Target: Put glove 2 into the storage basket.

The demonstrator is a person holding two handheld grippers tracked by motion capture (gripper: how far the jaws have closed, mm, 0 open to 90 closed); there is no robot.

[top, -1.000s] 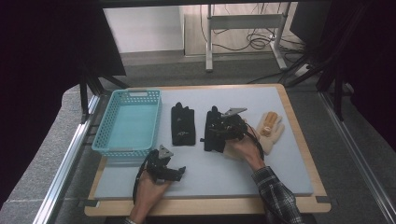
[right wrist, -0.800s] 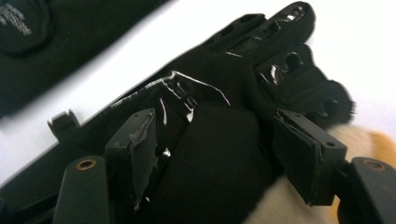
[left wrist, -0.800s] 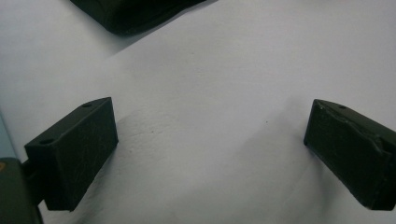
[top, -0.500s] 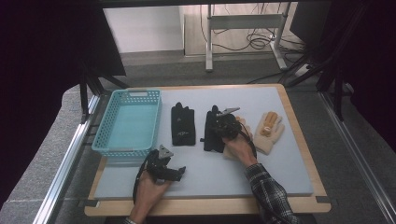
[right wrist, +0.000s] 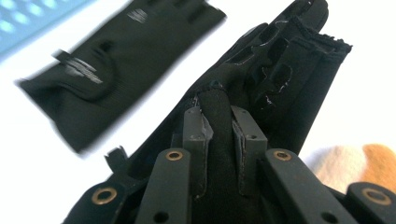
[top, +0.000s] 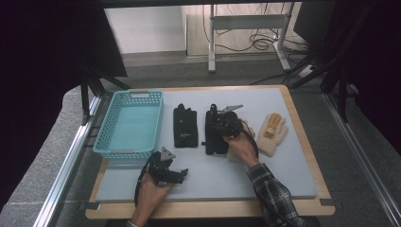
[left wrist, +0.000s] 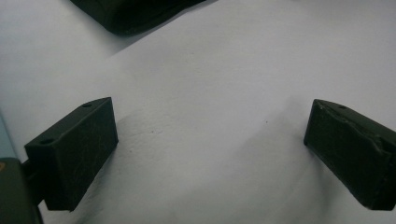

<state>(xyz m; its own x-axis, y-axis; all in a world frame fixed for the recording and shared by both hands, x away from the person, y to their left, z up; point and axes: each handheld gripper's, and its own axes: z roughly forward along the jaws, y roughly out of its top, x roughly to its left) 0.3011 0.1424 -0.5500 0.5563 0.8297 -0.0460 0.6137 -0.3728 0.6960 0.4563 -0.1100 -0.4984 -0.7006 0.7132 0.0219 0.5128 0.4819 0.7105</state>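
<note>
Black glove (right wrist: 261, 84) fabric is pinched as a thin fold in my right gripper (right wrist: 219, 135), jaws just closing; it may slip on lifting, while my left gripper (left wrist: 210, 154) rests wide open, holding nothing.

A black fingerless fabric glove (top: 213, 135) lies flat on the pale grey table mat, near the middle, its cut finger ends pointing toward the far edge. In the right gripper view, a fold of the glove's (right wrist: 261, 88) cloth stands pinched up into a ridge, while its open finger ends rest on the mat beyond. A matching second black fingerless glove (top: 185, 125) lies flat just beside it, on the side nearer a blue basket.
</note>
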